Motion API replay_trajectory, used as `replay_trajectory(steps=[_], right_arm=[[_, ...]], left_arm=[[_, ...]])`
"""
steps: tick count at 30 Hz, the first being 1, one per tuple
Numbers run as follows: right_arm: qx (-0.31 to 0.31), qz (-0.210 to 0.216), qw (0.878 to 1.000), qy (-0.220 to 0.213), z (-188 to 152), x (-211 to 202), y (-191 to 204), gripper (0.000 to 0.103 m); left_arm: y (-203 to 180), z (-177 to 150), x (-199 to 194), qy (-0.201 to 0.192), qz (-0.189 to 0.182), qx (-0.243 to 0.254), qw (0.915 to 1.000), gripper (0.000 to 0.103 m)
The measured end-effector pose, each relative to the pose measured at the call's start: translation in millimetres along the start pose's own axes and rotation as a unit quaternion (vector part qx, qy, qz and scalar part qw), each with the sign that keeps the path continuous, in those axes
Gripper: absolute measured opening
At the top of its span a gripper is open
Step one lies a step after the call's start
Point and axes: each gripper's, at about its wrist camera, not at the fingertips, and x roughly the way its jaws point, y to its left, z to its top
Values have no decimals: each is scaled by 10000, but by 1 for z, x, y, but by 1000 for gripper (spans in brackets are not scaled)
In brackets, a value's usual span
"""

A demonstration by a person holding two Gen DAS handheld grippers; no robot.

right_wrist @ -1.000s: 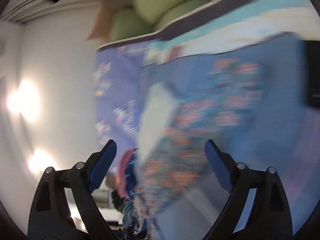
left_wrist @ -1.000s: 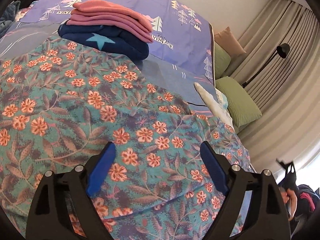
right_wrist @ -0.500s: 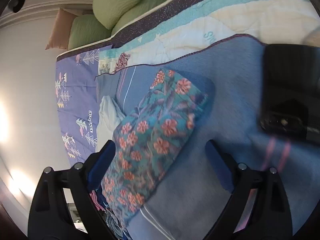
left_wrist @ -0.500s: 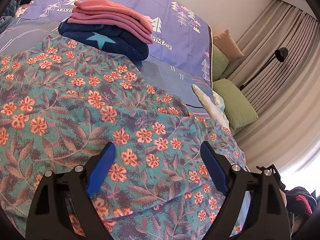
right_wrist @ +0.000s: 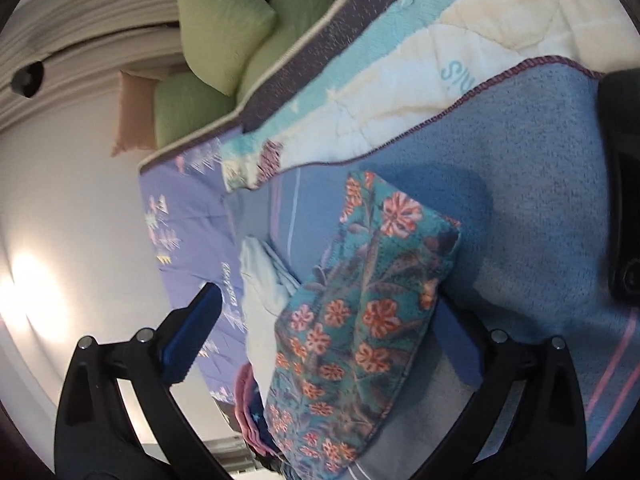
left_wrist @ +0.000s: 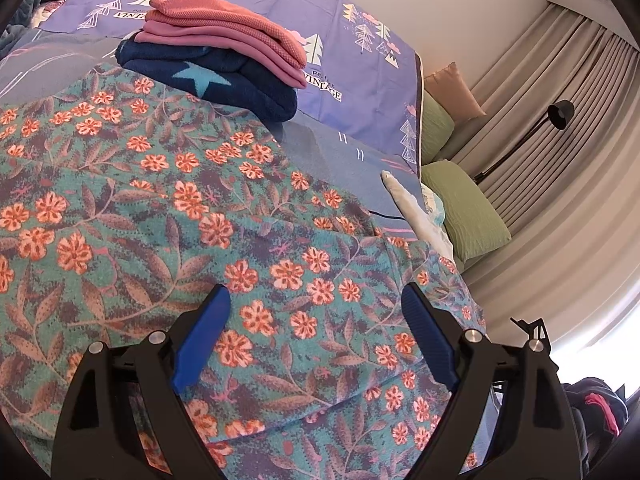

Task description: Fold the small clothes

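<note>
A teal cloth with orange flowers [left_wrist: 160, 220] lies spread over the bed and fills most of the left wrist view. My left gripper [left_wrist: 314, 292] hovers just above it, open, its blue pads apart and nothing between them. In the right wrist view, which is rolled on its side, a folded corner of the same floral cloth [right_wrist: 360, 312] reaches in between the wide jaws of my right gripper [right_wrist: 328, 304]. The pads do not press on it, and the cloth's edge partly hides the right finger.
A folded pink garment [left_wrist: 224, 36] rests on a folded navy one with a star [left_wrist: 224, 84] behind the floral cloth. A pale cloth [left_wrist: 404, 204] lies near the green pillows [left_wrist: 468, 216]. A floor lamp [left_wrist: 560, 114] stands by the curtains. A dark object [right_wrist: 620, 180] sits on the blue blanket [right_wrist: 540, 200].
The right gripper's view has swung from a blur and come down closer to the floral cloth, whose corner now lies between its jaws. The left gripper has kept still.
</note>
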Motion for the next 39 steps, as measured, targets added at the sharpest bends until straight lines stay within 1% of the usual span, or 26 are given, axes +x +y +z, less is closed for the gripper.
replay_trajectory(steps=[1, 2, 3, 4, 5, 6, 7, 10, 12, 14, 16, 17, 20, 23, 24, 25, 27, 28, 30, 31, 32, 33, 34, 35, 37, 39], right_arm=[[-63, -49, 10000, -4, -2, 0, 1, 99], [-165, -128, 9998, 64, -3, 2, 3, 95], [-232, -130, 9996, 136, -4, 3, 4, 85], [-274, -54, 9993, 258, -7, 6, 4, 77], [-206, 41, 9992, 345, -10, 7, 1, 64], [-137, 86, 9992, 365, -13, 7, -2, 58], [-67, 158, 9993, 321, -16, 6, -5, 58], [-127, 164, 9998, 57, -20, 2, -8, 50], [-52, 169, 9998, -121, -20, -1, -12, 46], [194, 238, 9988, -393, -20, -10, -18, 46], [366, 206, 9972, -625, -22, -20, -21, 47], [409, 208, 9969, -633, -24, -22, -21, 50], [492, 394, 9972, -414, -33, -23, -18, 59], [471, 413, 9978, -232, -37, -19, -16, 60], [393, 376, 9983, -228, -35, -17, -15, 60], [318, 292, 9986, -319, -31, -17, -15, 60], [306, 156, 9983, -472, -25, -15, -17, 54], [325, 112, 9982, -486, -22, -12, -19, 51], [280, 45, 9984, -496, -18, -9, -19, 40], [187, 36, 9986, -499, -16, -7, -18, 38], [117, 22, 9985, -532, -14, -7, -16, 30], [64, -12, 9983, -583, -13, -6, -16, 15], [-23, -84, 9979, -637, -13, -6, -15, 9], [-122, -142, 9973, -711, -14, -7, -12, 5], [-350, -224, 9952, -885, -19, -11, -3, 4], [-887, -313, 9893, -1118, -31, -18, 21, 4]], left_arm=[[0, 0, 0, 0, 3, 4, 10000, 88], [0, 0, 0, -1, 4, 5, 10000, 88], [0, 0, 0, 0, 4, 4, 10000, 88], [0, 0, 0, 3, 5, 6, 10000, 88], [0, 0, 0, 4, 4, 5, 10000, 88], [1, 0, 0, 1, -2, 1, 10000, 88], [1, 0, 0, 0, -6, -1, 10000, 88], [1, 0, -1, 2, -7, -2, 10000, 88], [1, 0, 0, 6, -1, 2, 10000, 88], [1, 1, 0, 4, -3, 1, 10000, 88], [1, 1, 0, 8, -1, 2, 10000, 88], [1, 1, 0, 7, -1, 1, 10000, 88], [1, 1, 0, 6, -5, 1, 10000, 88], [1, 1, 0, 7, -10, -2, 10000, 88], [1, 1, 0, 7, -9, -1, 10000, 88], [1, 1, 0, 7, -11, -1, 10000, 88], [2, 1, 0, 4, -23, -10, 10000, 88], [1, 1, 0, 8, -17, -9, 10000, 88], [1, 1, 0, 12, -2, 4, 10000, 88], [1, 1, 0, 10, -7, 1, 10000, 88], [2, 1, 0, 7, -17, -6, 10000, 88], [2, 1, 0, 5, -24, -11, 10000, 88], [2, 2, 0, 5, -28, -13, 10000, 88], [2, 2, 0, 1, -39, -21, 10000, 88], [2, 2, -1, -3, -84, -36, 10000, 88], [3, 2, -2, -9, -134, -61, 9999, 88]])
